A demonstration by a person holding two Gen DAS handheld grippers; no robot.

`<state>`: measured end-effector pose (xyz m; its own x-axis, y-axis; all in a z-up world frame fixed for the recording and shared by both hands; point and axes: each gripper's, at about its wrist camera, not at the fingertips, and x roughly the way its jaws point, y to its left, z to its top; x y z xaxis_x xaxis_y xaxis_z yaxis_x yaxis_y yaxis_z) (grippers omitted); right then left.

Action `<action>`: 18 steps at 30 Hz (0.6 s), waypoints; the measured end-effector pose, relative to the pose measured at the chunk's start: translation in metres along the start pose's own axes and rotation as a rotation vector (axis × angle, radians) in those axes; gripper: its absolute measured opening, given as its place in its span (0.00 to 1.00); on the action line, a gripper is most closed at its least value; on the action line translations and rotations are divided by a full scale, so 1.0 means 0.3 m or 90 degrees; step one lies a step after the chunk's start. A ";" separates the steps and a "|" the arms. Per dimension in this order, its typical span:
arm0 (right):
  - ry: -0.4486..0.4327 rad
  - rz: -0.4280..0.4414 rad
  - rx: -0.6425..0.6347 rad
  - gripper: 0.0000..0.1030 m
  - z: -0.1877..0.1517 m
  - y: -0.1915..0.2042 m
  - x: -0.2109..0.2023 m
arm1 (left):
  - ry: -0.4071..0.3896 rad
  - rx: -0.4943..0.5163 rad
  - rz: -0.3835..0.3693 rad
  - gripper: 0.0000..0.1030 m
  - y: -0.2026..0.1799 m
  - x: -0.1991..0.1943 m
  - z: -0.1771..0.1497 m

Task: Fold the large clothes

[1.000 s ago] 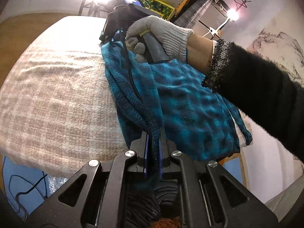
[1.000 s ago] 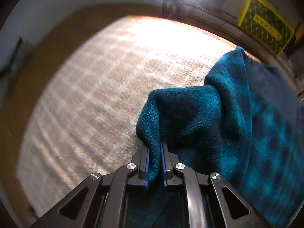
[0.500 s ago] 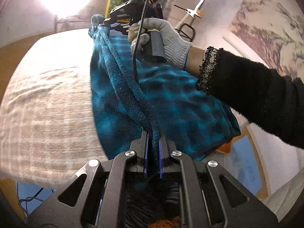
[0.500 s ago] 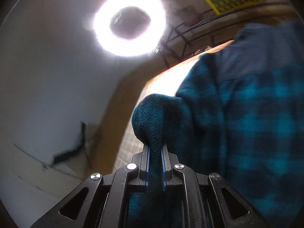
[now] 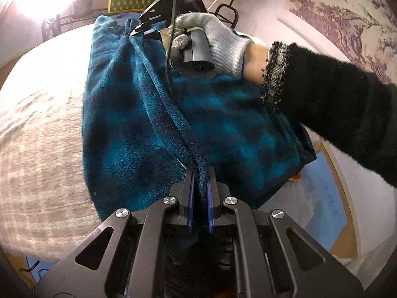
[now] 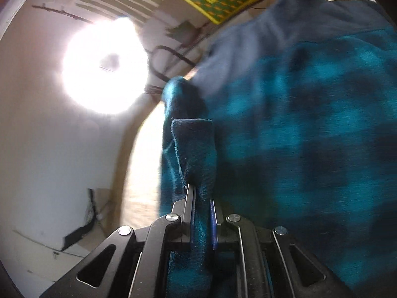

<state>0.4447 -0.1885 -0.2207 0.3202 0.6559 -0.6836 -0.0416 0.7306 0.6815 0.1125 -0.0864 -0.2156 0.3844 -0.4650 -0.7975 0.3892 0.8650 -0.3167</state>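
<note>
The teal-and-dark checked fleece garment (image 5: pixel 139 134) was held off the beige woven-covered table (image 5: pixel 42 149) by one doubled edge, which ran as a taut ridge straight ahead from the left gripper (image 5: pixel 199 173) to the right gripper (image 5: pixel 135 31), the rest hanging down to the table below and to either side. Both sets of tongs were seen clamped narrowly on that edge, the right gripper (image 6: pixel 201 193) pinching a folded corner, so neither was nearer the cloth. No containers were seen.
</note>
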 end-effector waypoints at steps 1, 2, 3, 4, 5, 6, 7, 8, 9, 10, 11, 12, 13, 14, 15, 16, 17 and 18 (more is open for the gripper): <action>0.011 -0.024 -0.006 0.09 -0.003 0.008 0.009 | 0.004 -0.001 -0.001 0.06 -0.004 0.011 -0.002; 0.016 -0.034 -0.010 0.16 -0.013 0.000 0.007 | 0.009 0.002 0.000 0.06 -0.006 0.023 -0.004; 0.017 -0.036 -0.014 0.18 -0.012 0.003 0.004 | 0.012 0.007 0.003 0.06 -0.008 0.031 -0.006; 0.017 -0.046 -0.021 0.26 -0.008 0.009 -0.004 | 0.012 0.010 0.004 0.06 -0.013 0.031 -0.001; 0.017 -0.052 -0.028 0.35 -0.007 0.024 -0.017 | 0.011 0.011 0.003 0.07 -0.014 0.023 -0.002; 0.016 -0.061 -0.040 0.37 -0.002 0.030 -0.033 | 0.011 0.012 0.003 0.08 -0.017 0.018 0.001; 0.013 -0.068 -0.052 0.37 0.003 0.029 -0.057 | 0.009 0.010 0.003 0.11 -0.015 0.005 0.001; 0.011 -0.072 -0.066 0.38 0.001 0.045 -0.079 | 0.008 0.003 -0.003 0.19 -0.010 -0.011 0.001; 0.007 -0.072 -0.078 0.38 -0.002 0.061 -0.107 | 0.003 -0.003 -0.016 0.23 -0.008 -0.033 0.000; 0.001 -0.068 -0.088 0.38 -0.008 0.075 -0.141 | -0.003 -0.006 -0.022 0.29 -0.015 -0.046 -0.002; -0.003 -0.066 -0.094 0.38 -0.012 0.071 -0.181 | -0.010 -0.006 -0.026 0.31 -0.016 -0.073 -0.006; -0.008 -0.063 -0.102 0.38 -0.022 0.079 -0.224 | -0.014 -0.004 -0.031 0.31 -0.016 -0.100 -0.013; -0.014 -0.054 -0.109 0.38 -0.034 0.079 -0.276 | -0.016 -0.004 -0.037 0.31 -0.023 -0.122 -0.017; -0.017 -0.046 -0.115 0.38 -0.041 0.086 -0.317 | -0.017 -0.007 -0.051 0.31 -0.023 -0.147 -0.028; -0.023 -0.039 -0.124 0.38 -0.057 0.097 -0.356 | -0.022 -0.010 -0.064 0.31 -0.022 -0.172 -0.043; -0.029 -0.034 -0.132 0.38 -0.077 0.108 -0.399 | -0.026 -0.012 -0.070 0.31 -0.023 -0.194 -0.053; -0.033 -0.028 -0.137 0.38 -0.095 0.118 -0.438 | -0.031 -0.010 -0.071 0.31 -0.028 -0.219 -0.065; -0.037 -0.019 -0.143 0.38 -0.122 0.128 -0.488 | -0.036 -0.006 -0.071 0.31 -0.033 -0.245 -0.079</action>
<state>0.3615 -0.2496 -0.1041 0.3781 0.6265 -0.6816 -0.2395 0.7774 0.5816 0.0606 -0.0562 -0.1660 0.3865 -0.5680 -0.7266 0.4241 0.8091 -0.4069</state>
